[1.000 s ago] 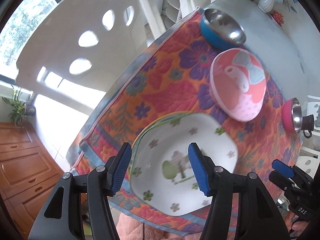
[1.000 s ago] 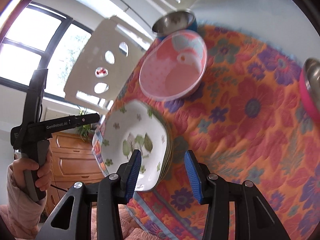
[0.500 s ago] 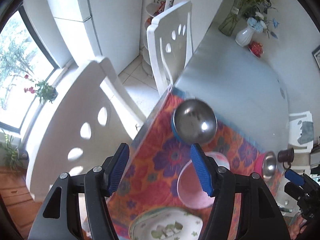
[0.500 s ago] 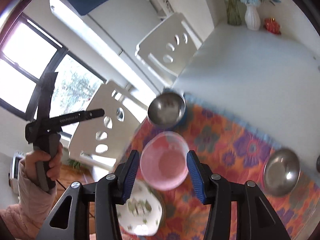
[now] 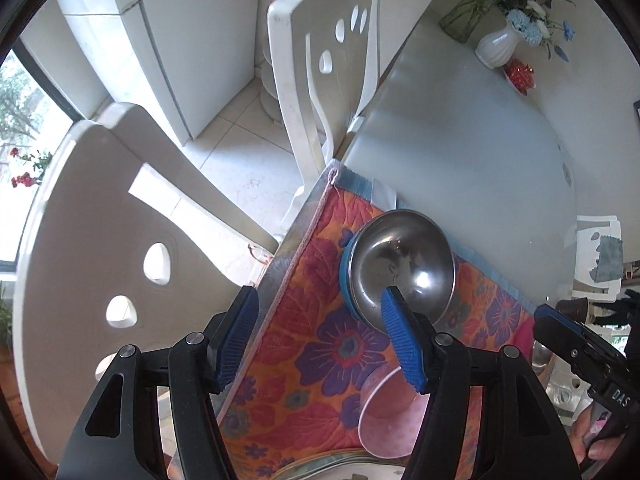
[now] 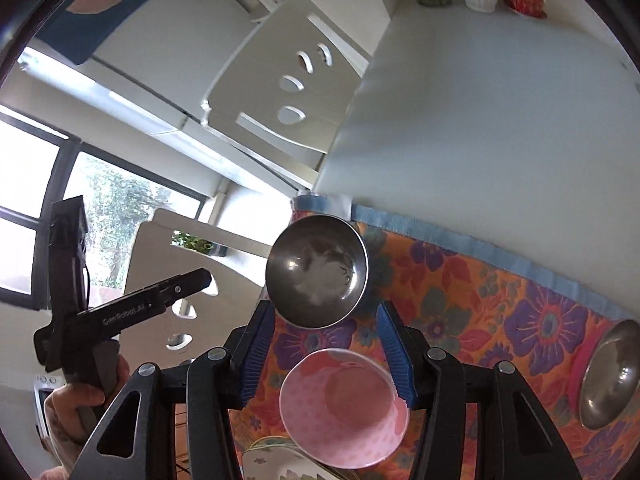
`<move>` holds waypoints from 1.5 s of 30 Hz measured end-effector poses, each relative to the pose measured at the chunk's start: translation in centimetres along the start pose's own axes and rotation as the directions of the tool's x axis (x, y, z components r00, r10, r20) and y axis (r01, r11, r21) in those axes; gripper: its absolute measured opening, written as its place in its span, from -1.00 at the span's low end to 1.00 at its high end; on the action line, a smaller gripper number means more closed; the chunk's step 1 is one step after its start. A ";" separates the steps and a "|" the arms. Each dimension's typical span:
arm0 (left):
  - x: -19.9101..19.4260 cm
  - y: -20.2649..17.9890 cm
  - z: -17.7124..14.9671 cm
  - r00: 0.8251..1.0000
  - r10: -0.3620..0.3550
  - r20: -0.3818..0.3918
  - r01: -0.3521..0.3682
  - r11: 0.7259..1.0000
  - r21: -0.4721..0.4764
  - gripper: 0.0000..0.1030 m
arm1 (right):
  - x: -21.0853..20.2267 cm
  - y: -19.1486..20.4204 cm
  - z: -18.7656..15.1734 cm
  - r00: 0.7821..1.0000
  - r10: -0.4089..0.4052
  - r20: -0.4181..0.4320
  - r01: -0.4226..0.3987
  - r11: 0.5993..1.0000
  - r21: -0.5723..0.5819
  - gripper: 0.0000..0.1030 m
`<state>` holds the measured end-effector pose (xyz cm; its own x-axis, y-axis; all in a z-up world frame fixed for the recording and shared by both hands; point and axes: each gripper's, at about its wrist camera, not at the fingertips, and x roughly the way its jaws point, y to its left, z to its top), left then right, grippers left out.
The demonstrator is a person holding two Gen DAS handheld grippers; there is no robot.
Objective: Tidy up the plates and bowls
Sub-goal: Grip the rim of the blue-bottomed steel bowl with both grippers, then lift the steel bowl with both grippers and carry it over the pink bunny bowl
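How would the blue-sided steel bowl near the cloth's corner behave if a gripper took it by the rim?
The steel bowl looks thin-walled, so probably light and stiff. Its shiny inside suggests that pads may slip on the rim. Its rounded shape could let it rock or tip when nudged, though the quilted cloth beneath should damp sliding.

daylight is pouring in through a dark-framed window [image 6: 48,184] on the left, with green trees showing outside. two white chairs [image 5: 320,80] with cut-out holes are sitting along the left edge of a pale table [image 5: 460,152]. a white fridge [image 5: 168,40] is standing on the tiled floor [image 5: 236,152] behind them. vases with flowers [image 5: 500,44] are sitting at the table's far end.
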<state>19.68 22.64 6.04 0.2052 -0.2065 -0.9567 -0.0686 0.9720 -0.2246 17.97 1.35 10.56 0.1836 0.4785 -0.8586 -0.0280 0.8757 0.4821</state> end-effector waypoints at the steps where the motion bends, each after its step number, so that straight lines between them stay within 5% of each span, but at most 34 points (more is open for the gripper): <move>1: 0.6 0.0 0.1 1.000 0.001 -0.010 -0.001 1.000 0.004 0.20 | 0.6 -0.3 0.2 1.000 -0.003 -0.008 0.003 1.000 0.008 -0.01; 29: 9.2 -1.7 1.8 0.990 -0.019 -0.140 0.029 0.997 0.075 0.20 | 13.9 -4.6 2.5 0.980 -0.066 -0.187 0.080 0.994 0.067 -0.01; 35: 9.7 -2.1 1.6 0.990 -0.027 -0.139 0.043 0.993 0.109 -0.21 | 15.1 -4.4 2.6 0.979 -0.069 -0.191 0.084 0.994 0.070 -0.04; 45: 9.8 -2.6 1.4 0.989 -0.042 -0.142 0.057 0.993 0.099 -0.24 | 14.4 -5.1 2.6 0.982 -0.054 -0.178 0.072 0.993 0.097 -0.09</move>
<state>23.21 18.29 -2.46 0.0670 -0.2613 -0.9629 0.0399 0.9650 -0.2591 23.36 3.64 -3.84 0.0067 0.4341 -0.9009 0.0805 0.8977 0.4332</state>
